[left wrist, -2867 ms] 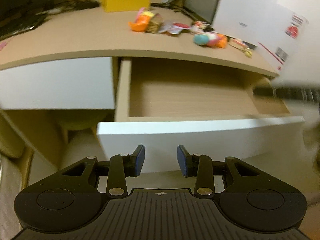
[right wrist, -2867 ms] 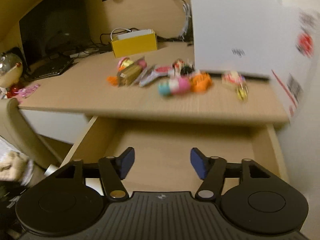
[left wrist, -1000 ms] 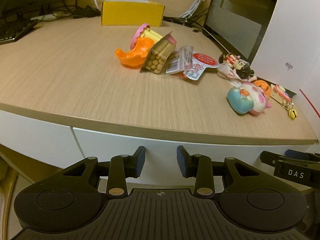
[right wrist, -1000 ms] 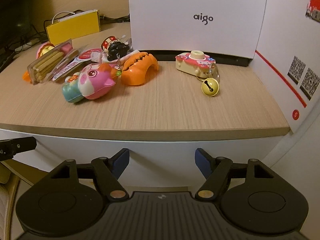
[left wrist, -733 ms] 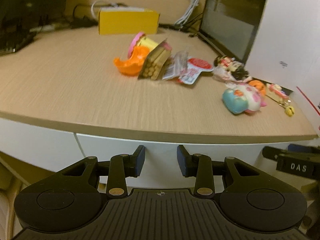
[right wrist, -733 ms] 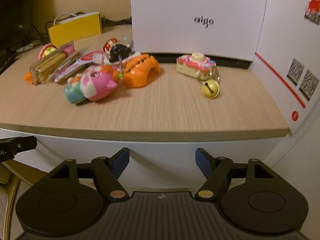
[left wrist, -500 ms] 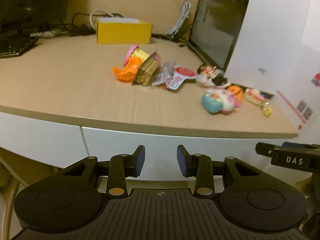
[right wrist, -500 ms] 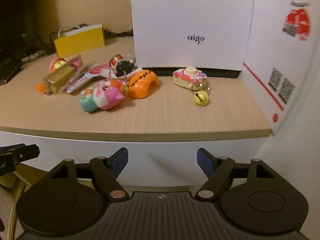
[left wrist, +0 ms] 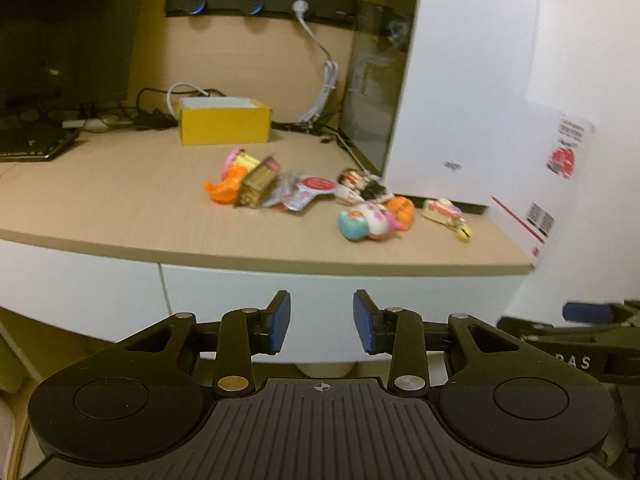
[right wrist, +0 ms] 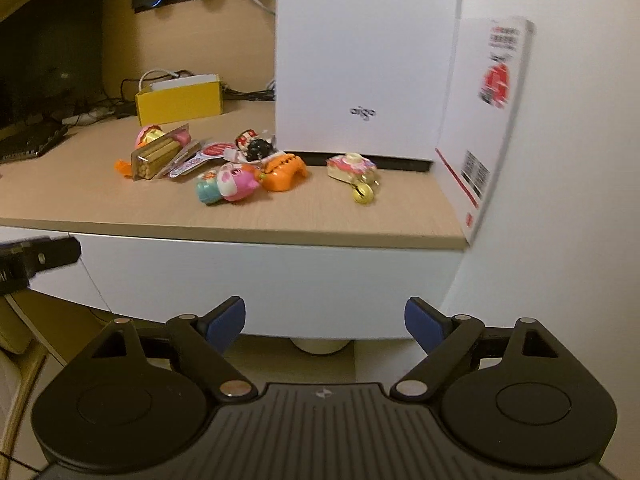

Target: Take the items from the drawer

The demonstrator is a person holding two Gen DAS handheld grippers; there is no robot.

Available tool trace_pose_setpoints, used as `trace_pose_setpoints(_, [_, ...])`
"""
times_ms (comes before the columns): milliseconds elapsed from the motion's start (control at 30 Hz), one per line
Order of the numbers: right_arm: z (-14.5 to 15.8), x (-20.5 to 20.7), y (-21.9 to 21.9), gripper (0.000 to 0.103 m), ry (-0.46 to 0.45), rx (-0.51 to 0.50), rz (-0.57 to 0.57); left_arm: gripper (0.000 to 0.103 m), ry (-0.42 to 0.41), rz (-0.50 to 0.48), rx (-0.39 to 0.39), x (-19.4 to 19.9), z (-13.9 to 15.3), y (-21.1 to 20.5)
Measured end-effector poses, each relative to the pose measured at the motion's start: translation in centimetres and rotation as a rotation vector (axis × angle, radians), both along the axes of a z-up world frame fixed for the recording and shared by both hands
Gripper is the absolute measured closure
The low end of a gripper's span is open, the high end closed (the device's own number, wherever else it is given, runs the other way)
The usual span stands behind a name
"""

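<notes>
The white drawer front (left wrist: 320,300) sits shut under the desk edge, also in the right wrist view (right wrist: 272,280). On the desktop lie several small items: an orange toy (left wrist: 224,188), a stick-snack pack (right wrist: 160,156), sachets (left wrist: 308,192), a pink-and-teal pig toy (right wrist: 228,186), an orange clip (right wrist: 284,172) and a camera keychain with a bell (right wrist: 352,170). My left gripper (left wrist: 322,320) hangs open in front of the drawer, holding nothing. My right gripper (right wrist: 324,320) is open wider, also holding nothing, a short way back from the drawer front.
A tall white box (right wrist: 364,60) stands at the desk's right end against the wall. A yellow box (left wrist: 224,126), cables and a dark monitor (left wrist: 60,36) with a keyboard (left wrist: 32,146) line the back. Each gripper shows at the edge of the other's view.
The drawer, open and bare 2.9 s ago, is now shut. Over the last second both grippers have drawn back from the desk, so the toys look smaller.
</notes>
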State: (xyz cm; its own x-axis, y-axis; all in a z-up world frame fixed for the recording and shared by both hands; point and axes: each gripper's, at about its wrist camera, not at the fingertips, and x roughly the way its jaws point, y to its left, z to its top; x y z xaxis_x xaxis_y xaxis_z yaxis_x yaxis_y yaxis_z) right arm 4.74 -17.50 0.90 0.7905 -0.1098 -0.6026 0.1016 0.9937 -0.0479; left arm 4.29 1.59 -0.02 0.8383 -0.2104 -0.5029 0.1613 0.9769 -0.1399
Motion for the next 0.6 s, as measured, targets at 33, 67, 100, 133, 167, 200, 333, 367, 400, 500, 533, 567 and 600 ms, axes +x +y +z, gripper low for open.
trace_pose_setpoints(33, [0.1, -0.4, -0.1, 0.015, -0.007, -0.001, 0.003, 0.067, -0.001, -0.011, 0.017, -0.4, 0.1, -0.6])
trace_pose_setpoints(67, [0.3, -0.9, -0.2, 0.015, -0.018, -0.011, 0.009, 0.069, -0.004, -0.018, 0.037, -0.7, 0.1, -1.3])
trace_pose_setpoints(100, [0.5, -1.2, -0.2, 0.015, -0.035, -0.028, 0.013, 0.077, -0.006, -0.019, 0.049, -1.0, 0.2, -1.9])
trace_pose_setpoints(133, [0.7, -1.5, -0.3, 0.015, -0.051, -0.045, 0.017, 0.084, -0.002, -0.013, 0.052, -1.3, 0.2, -2.4])
trace_pose_setpoints(167, [0.9, -1.7, -0.4, 0.015, -0.062, -0.055, 0.023, 0.085, 0.006, -0.007, 0.048, -1.5, 0.2, -2.8])
trace_pose_setpoints(200, [1.0, -1.8, -0.5, 0.015, -0.071, -0.057, 0.024, 0.085, 0.015, -0.002, 0.038, -1.7, 0.1, -3.1])
trace_pose_setpoints(333, [1.3, -2.3, -1.3, 0.014, -0.097, 0.007, 0.011, 0.087, 0.006, 0.012, 0.006, -2.4, -0.3, -3.9])
trace_pose_setpoints(367, [1.1, -2.3, -1.3, 0.014, -0.097, 0.024, 0.017, 0.087, 0.001, 0.017, 0.010, -2.6, -0.5, -4.1])
trace_pose_setpoints(400, [1.0, -2.4, -1.2, 0.014, -0.097, 0.032, 0.021, 0.087, 0.000, 0.022, 0.016, -2.6, -0.8, -4.2])
trace_pose_setpoints(500, [0.0, -2.7, -0.6, 0.014, -0.095, 0.030, 0.023, 0.088, 0.007, 0.041, 0.024, -2.5, -1.8, -4.3])
trace_pose_setpoints(533, [-0.5, -2.7, -0.4, 0.014, -0.089, 0.020, 0.019, 0.088, 0.010, 0.044, 0.020, -2.5, -2.2, -4.2])
trace_pose_setpoints(567, [-1.0, -2.7, -0.2, 0.014, -0.081, 0.014, 0.014, 0.088, 0.020, 0.043, 0.017, -2.4, -2.5, -4.1])
trace_pose_setpoints(600, [-1.4, -2.7, -0.2, 0.014, -0.076, 0.012, 0.010, 0.088, 0.030, 0.039, 0.018, -2.4, -2.9, -4.0])
